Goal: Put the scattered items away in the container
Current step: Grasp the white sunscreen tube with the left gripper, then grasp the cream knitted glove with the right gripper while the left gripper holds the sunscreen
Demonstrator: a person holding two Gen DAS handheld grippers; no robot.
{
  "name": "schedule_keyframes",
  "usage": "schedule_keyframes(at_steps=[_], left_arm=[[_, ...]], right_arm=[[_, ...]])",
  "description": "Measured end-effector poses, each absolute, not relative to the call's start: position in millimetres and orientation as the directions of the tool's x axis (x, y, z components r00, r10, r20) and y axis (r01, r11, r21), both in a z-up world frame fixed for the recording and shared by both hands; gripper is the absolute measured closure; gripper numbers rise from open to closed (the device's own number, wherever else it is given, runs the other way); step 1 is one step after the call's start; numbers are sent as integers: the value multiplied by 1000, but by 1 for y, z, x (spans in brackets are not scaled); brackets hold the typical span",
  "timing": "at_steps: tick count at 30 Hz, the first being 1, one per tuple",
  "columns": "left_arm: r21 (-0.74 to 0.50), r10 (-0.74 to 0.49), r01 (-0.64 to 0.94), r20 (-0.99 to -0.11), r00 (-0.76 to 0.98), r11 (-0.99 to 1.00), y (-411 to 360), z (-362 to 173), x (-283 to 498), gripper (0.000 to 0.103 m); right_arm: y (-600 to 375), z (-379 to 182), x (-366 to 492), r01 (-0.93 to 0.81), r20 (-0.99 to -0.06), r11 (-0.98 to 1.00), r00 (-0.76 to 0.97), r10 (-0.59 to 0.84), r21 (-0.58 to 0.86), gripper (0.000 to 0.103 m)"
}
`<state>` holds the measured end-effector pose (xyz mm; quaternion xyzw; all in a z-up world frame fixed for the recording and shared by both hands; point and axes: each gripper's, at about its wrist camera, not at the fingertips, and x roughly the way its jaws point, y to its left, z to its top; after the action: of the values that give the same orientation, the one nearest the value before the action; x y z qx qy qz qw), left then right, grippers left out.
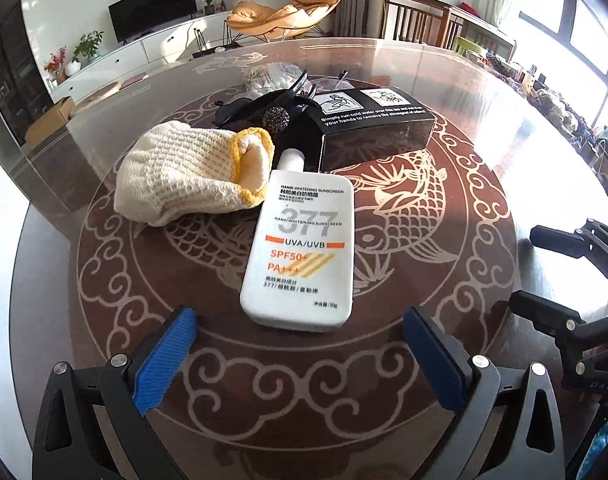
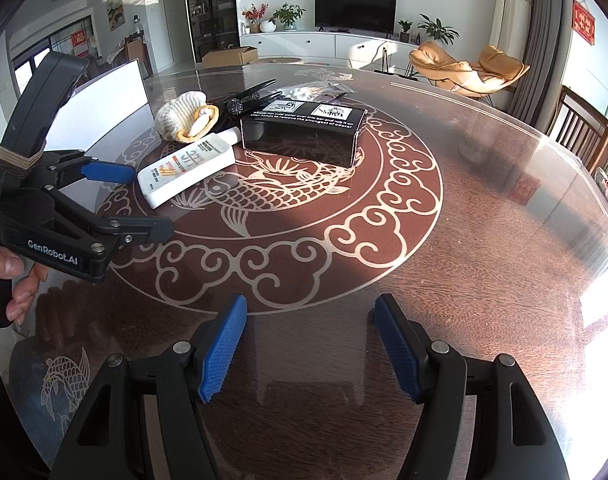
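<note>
White sunscreen bottle (image 1: 300, 248) with orange stripes, cream-yellow knit mitt (image 1: 188, 172), black box (image 1: 378, 120), brown fish-patterned table (image 1: 444, 280).

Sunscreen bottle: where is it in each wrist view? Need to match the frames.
Left wrist: sunscreen bottle centre frame, lying flat just ahead of the open left gripper, cap pointing away.
Right wrist: sunscreen bottle upper left, lying flat beside the left gripper's fingertips.
Shared landmark: black box beside the cap end.
</note>
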<state>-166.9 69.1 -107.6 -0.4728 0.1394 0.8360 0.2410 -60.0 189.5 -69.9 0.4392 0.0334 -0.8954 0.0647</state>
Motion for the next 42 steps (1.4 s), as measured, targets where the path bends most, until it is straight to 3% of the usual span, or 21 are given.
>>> schedule_keyframes(at_steps=[6,8,10,12,21,27,29,31,33,42], left_arm=[[2,282,-533,-846,-452,-846,89,-107,-187,0],[1,278,-508,-836,-473,-861,88,-106,-187,5],[1,266,-475,-827,-495,-880,83,-100,-185,37],[-24,261,-436,-830,-494,-900,72,-97,-184,51],[20,121,-240,-820,-559,-970,-7,-100,-102,51],[-14,105,-157,-800,-591,-988,-45,-103,-84,50],[-12,103,-156,-799,-593,-988,-37,-104,-85,45],[-13,109,-164,-802,-588,-986,-35,-105,-87,30],[-7,106,-169,-804,-585,-986,-30,-105,-87,29],[-1,121,-208,-816,-565,-978,-22,-107,-89,14]], right_arm=[[190,-70,-60,145,-791,-989,-606,-87,-3,35],[189,-70,-60,145,-791,-989,-606,-87,-3,35],[189,-70,-60,145,-791,-989,-606,-87,-3,35],[189,-70,-60,145,-791,-989,-606,-87,-3,35],[189,-70,-60,145,-791,-989,-606,-87,-3,35],[189,-70,-60,145,-791,-989,-606,-86,-3,35],[188,-70,-60,161,-789,-987,-606,-102,4,35],[183,-65,-58,263,-760,-958,-598,-254,114,36],[169,-54,-63,358,-713,-915,-591,-377,187,36],[41,-14,-200,517,-719,-855,-607,-338,-34,36]])
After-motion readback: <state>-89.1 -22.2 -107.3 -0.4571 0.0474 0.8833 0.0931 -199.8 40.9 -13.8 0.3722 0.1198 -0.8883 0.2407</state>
